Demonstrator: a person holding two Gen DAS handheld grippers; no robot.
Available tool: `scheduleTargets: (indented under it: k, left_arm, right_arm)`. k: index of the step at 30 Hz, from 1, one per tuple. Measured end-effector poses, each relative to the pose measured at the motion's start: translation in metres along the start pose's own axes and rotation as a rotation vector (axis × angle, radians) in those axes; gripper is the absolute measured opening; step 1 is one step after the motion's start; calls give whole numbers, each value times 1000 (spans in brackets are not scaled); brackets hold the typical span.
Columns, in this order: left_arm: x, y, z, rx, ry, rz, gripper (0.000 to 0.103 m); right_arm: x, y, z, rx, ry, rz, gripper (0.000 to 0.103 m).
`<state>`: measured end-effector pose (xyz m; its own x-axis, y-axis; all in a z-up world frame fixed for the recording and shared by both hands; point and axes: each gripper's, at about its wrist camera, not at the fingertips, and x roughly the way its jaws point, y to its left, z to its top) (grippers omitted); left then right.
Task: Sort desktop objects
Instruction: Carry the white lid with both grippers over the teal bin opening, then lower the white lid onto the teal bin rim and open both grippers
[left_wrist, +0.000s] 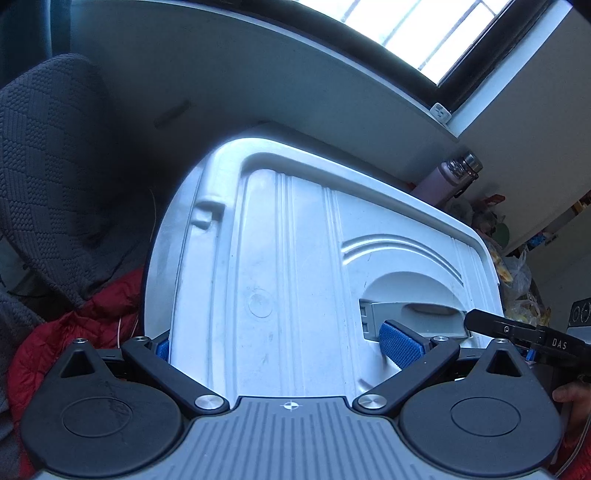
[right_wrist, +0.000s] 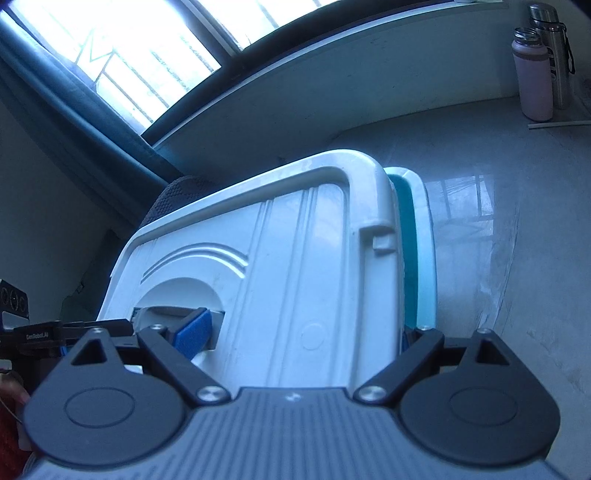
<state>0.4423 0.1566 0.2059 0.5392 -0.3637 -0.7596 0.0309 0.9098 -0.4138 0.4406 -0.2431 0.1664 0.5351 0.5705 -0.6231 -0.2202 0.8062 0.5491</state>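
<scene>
light: daylight thru window (left_wrist: 424, 33), blown out, cool blue cast | room dim, left side in shadow | glare: window reflection on bench (right_wrist: 469, 221) | optics: strong fisheye bend at edges | focus: mostly sharp, slight blur

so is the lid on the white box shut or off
On and seemingly shut: the white lid sits flat over the teal box rim, with no opening visible.

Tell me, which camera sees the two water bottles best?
The right wrist view: the pink bottle and steel bottle stand whole on the table. The left wrist view shows them small and tilted behind the white box lid.
</scene>
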Motion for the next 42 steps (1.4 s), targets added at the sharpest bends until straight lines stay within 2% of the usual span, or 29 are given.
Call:
scheduleTargets:
  k: [14, 22, 27, 29, 31, 35, 40, 42]
  left_arm:
    - [45, 13, 34, -13, 41, -14, 103]
    - [63, 25, 48, -7, 40, 8, 103]
    - [87, 39, 40, -46, 89, 20, 103]
    - [89, 43, 39, -56, 86, 14, 103]
    - [88, 45, 42, -34, 73, 43, 103]
    - [90, 51, 49, -17, 78, 86, 103]
    - [92, 51, 53, -28, 80, 85, 103]
    - [93, 50, 54, -27, 82, 88, 103]
  right_arm:
    - [37, -15, 30, 28, 25, -27, 93]
    - [54, -19, 37, 50, 39, -42, 92]
    - [63, -11, 41, 3, 89, -126, 93]
    - [64, -10, 44, 18, 110, -135, 93]
    - [66, -7, 46, 13, 130, -158, 93]
    - [64, 0, 49, -22, 136, -208, 93]
    - [61, 3, 55, -33, 136, -234, 94]
    - [58, 8, 57, -61, 121, -269, 94]
